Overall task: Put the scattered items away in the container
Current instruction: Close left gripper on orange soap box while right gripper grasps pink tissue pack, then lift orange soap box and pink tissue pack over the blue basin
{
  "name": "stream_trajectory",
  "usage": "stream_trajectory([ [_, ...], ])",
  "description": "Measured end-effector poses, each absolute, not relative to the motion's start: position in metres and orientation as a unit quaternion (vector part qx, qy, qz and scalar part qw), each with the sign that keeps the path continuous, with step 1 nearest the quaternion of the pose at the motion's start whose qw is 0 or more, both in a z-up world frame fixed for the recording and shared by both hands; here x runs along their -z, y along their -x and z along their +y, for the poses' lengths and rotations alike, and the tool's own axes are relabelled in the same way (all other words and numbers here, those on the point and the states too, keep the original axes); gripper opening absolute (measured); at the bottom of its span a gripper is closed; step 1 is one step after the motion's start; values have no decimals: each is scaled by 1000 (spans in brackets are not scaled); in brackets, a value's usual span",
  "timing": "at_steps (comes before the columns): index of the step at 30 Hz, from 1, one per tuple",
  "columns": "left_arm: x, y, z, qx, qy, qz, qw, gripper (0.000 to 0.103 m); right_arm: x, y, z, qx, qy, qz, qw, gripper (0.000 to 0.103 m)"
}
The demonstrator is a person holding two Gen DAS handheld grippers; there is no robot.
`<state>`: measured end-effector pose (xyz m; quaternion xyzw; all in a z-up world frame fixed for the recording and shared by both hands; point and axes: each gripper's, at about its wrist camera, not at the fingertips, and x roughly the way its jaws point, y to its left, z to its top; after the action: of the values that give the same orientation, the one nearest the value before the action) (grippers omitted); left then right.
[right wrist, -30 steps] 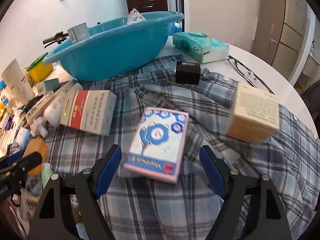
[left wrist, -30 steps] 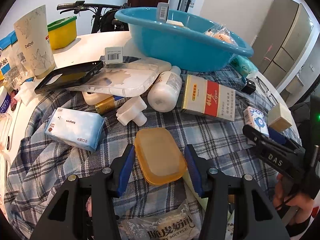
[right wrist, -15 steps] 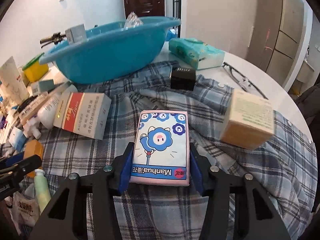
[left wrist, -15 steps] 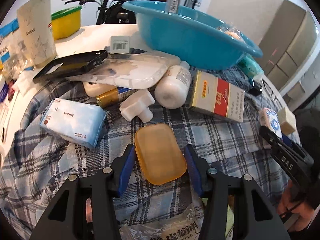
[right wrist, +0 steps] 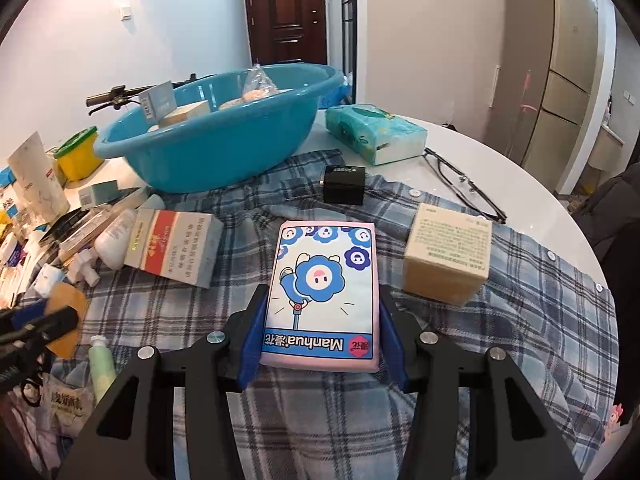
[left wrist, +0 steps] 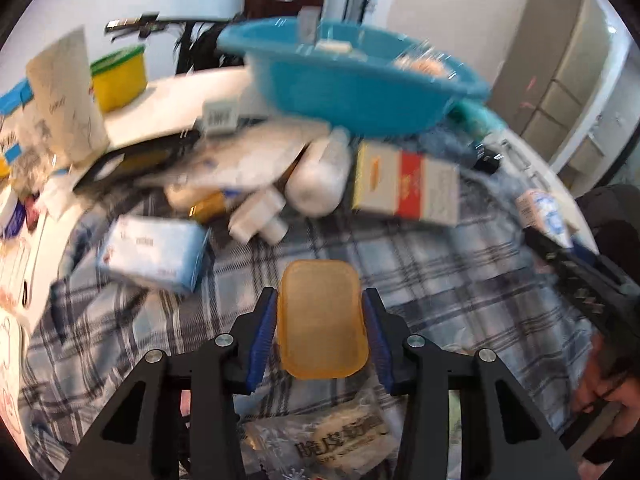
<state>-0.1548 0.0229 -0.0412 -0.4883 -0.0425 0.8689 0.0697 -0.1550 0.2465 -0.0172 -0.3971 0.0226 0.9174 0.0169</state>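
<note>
- A round white table (right wrist: 480, 160) is seen, largely covered by a blue plaid shirt (right wrist: 520, 320) spread flat.
- A large blue basin (right wrist: 224, 144) is set on the table at 11 o'clock in the right wrist view and at 12 o'clock in the left; small boxes and a clear bag are already held inside it.
- A green tissue pack (right wrist: 376, 132) is laid on the bare table at 1 o'clock, just beside the basin.
- A red-and-white carton (right wrist: 176, 246) is laid flat on the shirt at 10 o'clock, with a white bottle (right wrist: 116, 240) touching its left end.
- A tan box (right wrist: 446, 254) is placed on the shirt at 2 o'clock; a small black box (right wrist: 344, 184) is set at 12 o'clock, and glasses (right wrist: 464, 184) are left beyond on the table.
- A pink tissue pack with a blue cartoon (right wrist: 324, 296) is pinched at its long sides by the right gripper (right wrist: 322, 340), both blue pads pressed against it.
- An orange soap case (left wrist: 322, 320) is framed by the left gripper (left wrist: 320, 338), its jaws closing; the blue pads are seen at the case's sides, over the shirt. This view is blurred.
</note>
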Motion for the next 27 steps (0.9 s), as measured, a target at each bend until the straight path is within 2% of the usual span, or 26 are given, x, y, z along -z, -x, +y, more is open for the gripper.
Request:
stream_trajectory([
  [12,54,157,17,-870,487,-62,56,44,14,148,240,-920,392,21,1,49],
  [27,3,139,22,-910,410,-33,50,44,1,140,235,-927,374,19,-15,49],
])
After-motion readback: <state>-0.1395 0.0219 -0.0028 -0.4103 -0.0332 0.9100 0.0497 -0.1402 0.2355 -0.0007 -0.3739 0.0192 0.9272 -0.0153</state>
